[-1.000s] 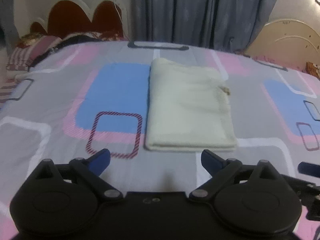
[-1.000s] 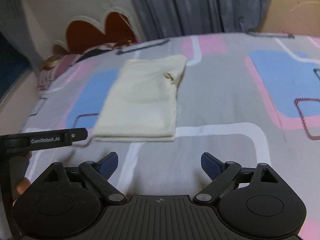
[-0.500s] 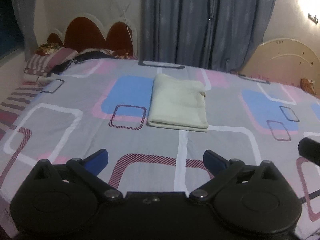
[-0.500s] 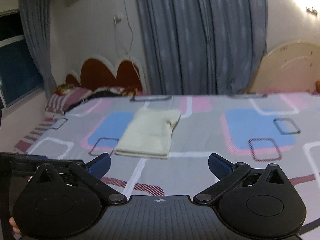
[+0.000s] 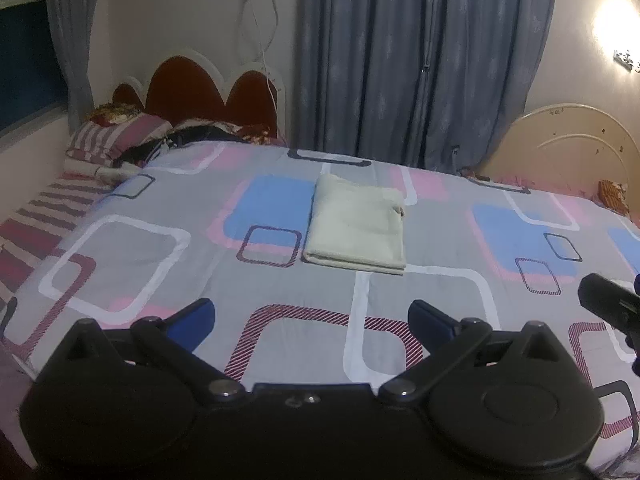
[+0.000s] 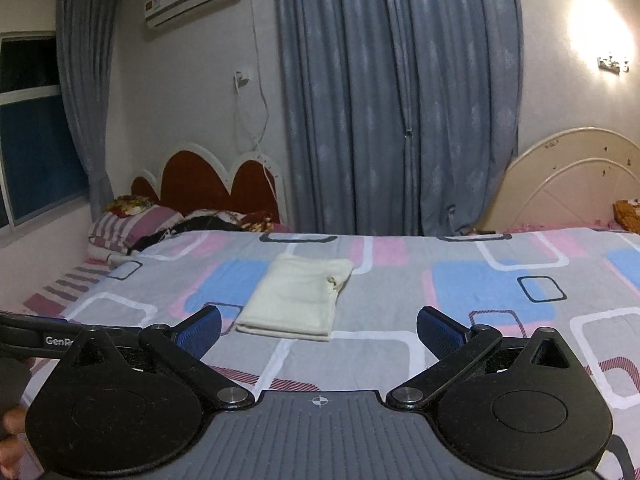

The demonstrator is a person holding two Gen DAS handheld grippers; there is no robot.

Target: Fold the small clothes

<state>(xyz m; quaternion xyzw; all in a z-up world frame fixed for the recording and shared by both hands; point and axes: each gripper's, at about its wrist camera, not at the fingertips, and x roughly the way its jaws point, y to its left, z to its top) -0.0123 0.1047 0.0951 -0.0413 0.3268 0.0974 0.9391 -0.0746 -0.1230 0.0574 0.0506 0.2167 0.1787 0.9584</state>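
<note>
Left wrist view: folded cloth (image 5: 356, 228) lies mid-bed (image 5: 280, 292), bare cover all around; left gripper (image 5: 312, 314) and right gripper (image 6: 319, 326) jaws just opened, released, nothing between.

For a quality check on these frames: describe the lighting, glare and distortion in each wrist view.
Left wrist view: dim and soft, wall lamp flaring at upper right, bedspread bowed by the fisheye. Right wrist view: sharper, the same lamp blown out, curtains curving, folded cream cloth clearly lit.
</note>
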